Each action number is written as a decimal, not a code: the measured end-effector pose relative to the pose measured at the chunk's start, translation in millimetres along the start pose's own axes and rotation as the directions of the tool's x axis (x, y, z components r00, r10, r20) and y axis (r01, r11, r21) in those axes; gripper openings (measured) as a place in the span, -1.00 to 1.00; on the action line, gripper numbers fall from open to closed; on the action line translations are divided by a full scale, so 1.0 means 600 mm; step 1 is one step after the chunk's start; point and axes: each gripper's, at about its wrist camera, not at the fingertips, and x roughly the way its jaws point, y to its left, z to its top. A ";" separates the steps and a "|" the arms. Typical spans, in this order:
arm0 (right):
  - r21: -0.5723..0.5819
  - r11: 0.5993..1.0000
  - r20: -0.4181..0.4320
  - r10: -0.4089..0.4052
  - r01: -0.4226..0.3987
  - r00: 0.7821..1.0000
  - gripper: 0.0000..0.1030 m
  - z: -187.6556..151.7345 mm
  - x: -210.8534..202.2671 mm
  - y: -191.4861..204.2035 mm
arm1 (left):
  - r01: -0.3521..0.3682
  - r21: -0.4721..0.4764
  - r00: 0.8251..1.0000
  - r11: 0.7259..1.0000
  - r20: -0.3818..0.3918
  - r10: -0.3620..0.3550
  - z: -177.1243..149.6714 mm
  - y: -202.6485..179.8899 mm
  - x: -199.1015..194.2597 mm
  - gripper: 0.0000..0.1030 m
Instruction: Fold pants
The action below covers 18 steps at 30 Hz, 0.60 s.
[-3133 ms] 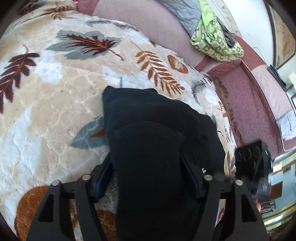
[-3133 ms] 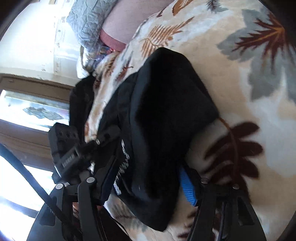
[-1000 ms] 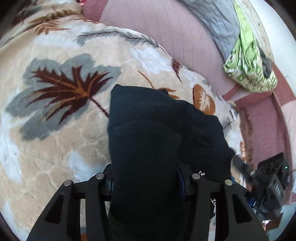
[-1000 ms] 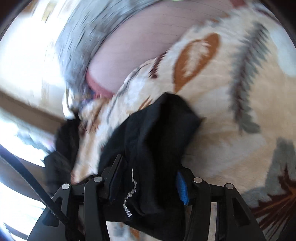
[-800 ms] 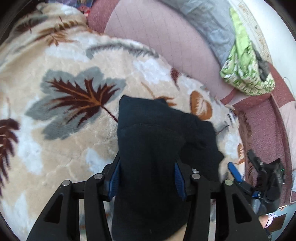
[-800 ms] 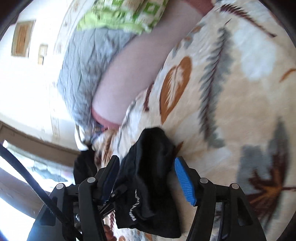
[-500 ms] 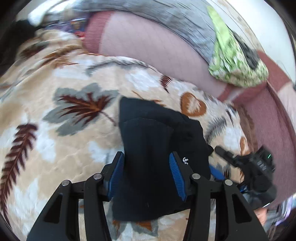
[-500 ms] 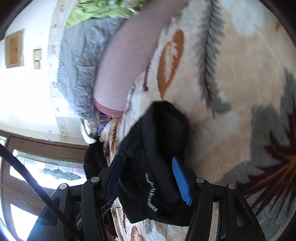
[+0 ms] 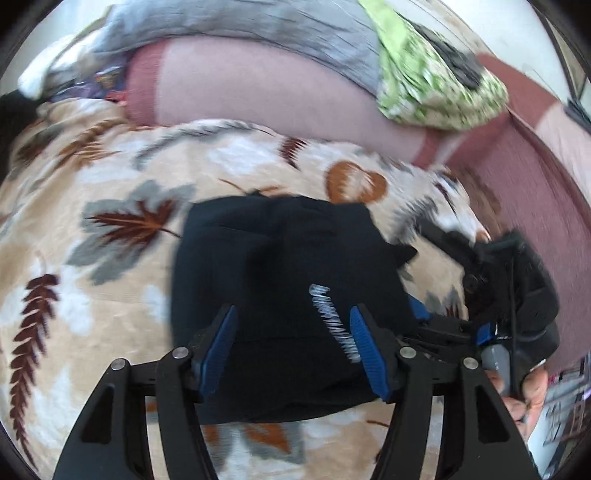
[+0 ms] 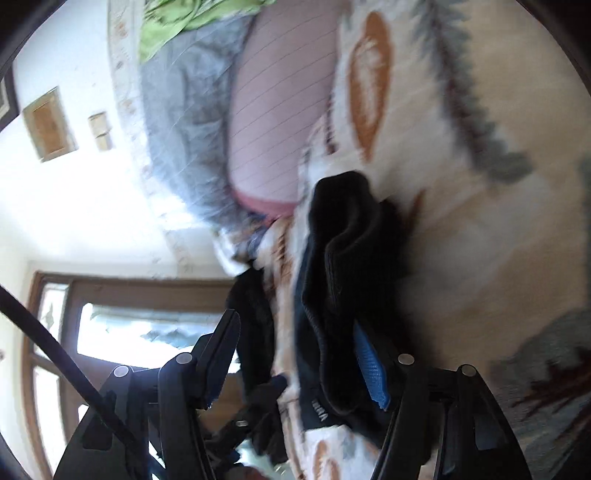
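The black pants (image 9: 288,280) lie folded in a compact bundle on the leaf-patterned blanket (image 9: 110,258), with white lettering near their right edge. My left gripper (image 9: 291,347) is open just above the bundle's near edge, fingers spread, holding nothing. The right gripper's body shows at the bundle's right side in the left wrist view (image 9: 509,295). In the right wrist view the pants (image 10: 347,280) appear edge-on and blurred. My right gripper (image 10: 299,354) is open, its blue pad (image 10: 369,369) beside the bundle's edge.
A pink sofa cushion (image 9: 258,88) runs along the back, with a grey quilt (image 9: 258,29) and a green patterned cloth (image 9: 436,81) on top. The blanket's right edge drops off near the maroon sofa arm (image 9: 535,177). A window (image 10: 129,332) shows in the right wrist view.
Both grippers have let go of the pants and pulled back. The bundle now rests on the blanket, farther from both cameras than one second ago.
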 end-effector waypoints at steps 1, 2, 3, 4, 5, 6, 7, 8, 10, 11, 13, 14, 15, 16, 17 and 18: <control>0.015 0.999 -0.022 0.038 -0.037 0.999 0.30 0.000 0.004 -0.002 | 0.010 0.007 1.000 1.000 -0.012 -0.010 -0.002 -0.010 0.009 0.21; 0.028 0.997 -0.042 0.068 -0.067 0.997 0.30 -0.001 0.009 -0.003 | 0.011 0.016 1.000 1.000 -0.021 -0.011 -0.003 -0.017 0.016 0.21; 0.024 0.997 -0.056 0.071 -0.069 0.996 0.30 -0.001 0.011 -0.003 | 0.001 0.033 0.999 0.999 -0.033 0.000 -0.003 -0.025 0.025 0.21; 0.021 0.998 -0.062 0.068 -0.067 0.996 0.31 -0.001 0.012 -0.005 | -0.014 0.044 0.999 0.999 -0.038 0.015 -0.004 -0.030 0.032 0.21; 0.027 0.997 -0.067 0.071 -0.069 0.995 0.33 0.000 0.013 -0.008 | -0.029 0.051 0.999 0.998 -0.044 0.031 -0.004 -0.032 0.040 0.21; 0.043 0.997 -0.065 0.074 -0.071 0.995 0.36 0.001 0.012 -0.015 | -0.037 0.051 0.998 0.998 -0.050 0.039 -0.003 -0.031 0.046 0.21; 0.054 0.996 -0.064 0.077 -0.074 0.995 0.37 0.003 0.013 -0.017 | -0.039 0.043 0.997 0.998 -0.058 0.041 -0.002 -0.027 0.052 0.21; 0.069 0.995 -0.059 0.076 -0.072 0.995 0.40 0.004 0.011 -0.023 | -0.037 0.035 0.997 0.999 -0.064 0.039 -0.002 -0.023 0.056 0.21; 0.089 0.995 -0.050 0.051 -0.047 0.997 0.43 0.008 0.003 -0.030 | -0.031 0.022 0.997 0.999 -0.075 0.033 -0.003 -0.016 0.062 0.21; 0.100 0.995 -0.032 0.000 0.003 0.999 0.43 0.012 -0.005 -0.036 | -0.031 0.030 0.996 0.999 -0.077 0.033 -0.005 -0.018 0.063 0.21; 0.109 0.989 0.039 -0.102 0.097 0.994 0.43 0.019 -0.025 -0.048 | -0.041 0.069 0.996 0.997 -0.075 0.046 -0.008 -0.029 0.058 0.21; 0.115 0.985 0.068 -0.134 0.125 0.989 0.44 0.022 -0.035 -0.051 | -0.039 0.084 0.996 0.996 -0.075 0.046 -0.010 -0.034 0.051 0.21; 0.124 0.982 0.095 -0.154 0.142 0.983 0.44 0.025 -0.044 -0.052 | -0.021 0.095 0.997 0.995 -0.066 0.027 -0.012 -0.039 0.037 0.21; 0.125 0.982 0.116 -0.155 0.140 0.981 0.44 0.028 -0.050 -0.049 | -0.001 0.096 0.998 0.995 -0.055 0.007 -0.013 -0.040 0.025 0.21; 0.110 0.984 0.146 -0.153 0.137 0.977 0.44 0.029 -0.060 -0.039 | 0.010 0.096 0.999 0.995 -0.041 -0.006 -0.012 -0.039 0.013 0.21; 0.086 0.987 0.168 -0.149 0.136 0.974 0.44 0.029 -0.065 -0.026 | 0.003 0.097 1.000 0.995 -0.021 -0.001 -0.010 -0.036 -0.001 0.21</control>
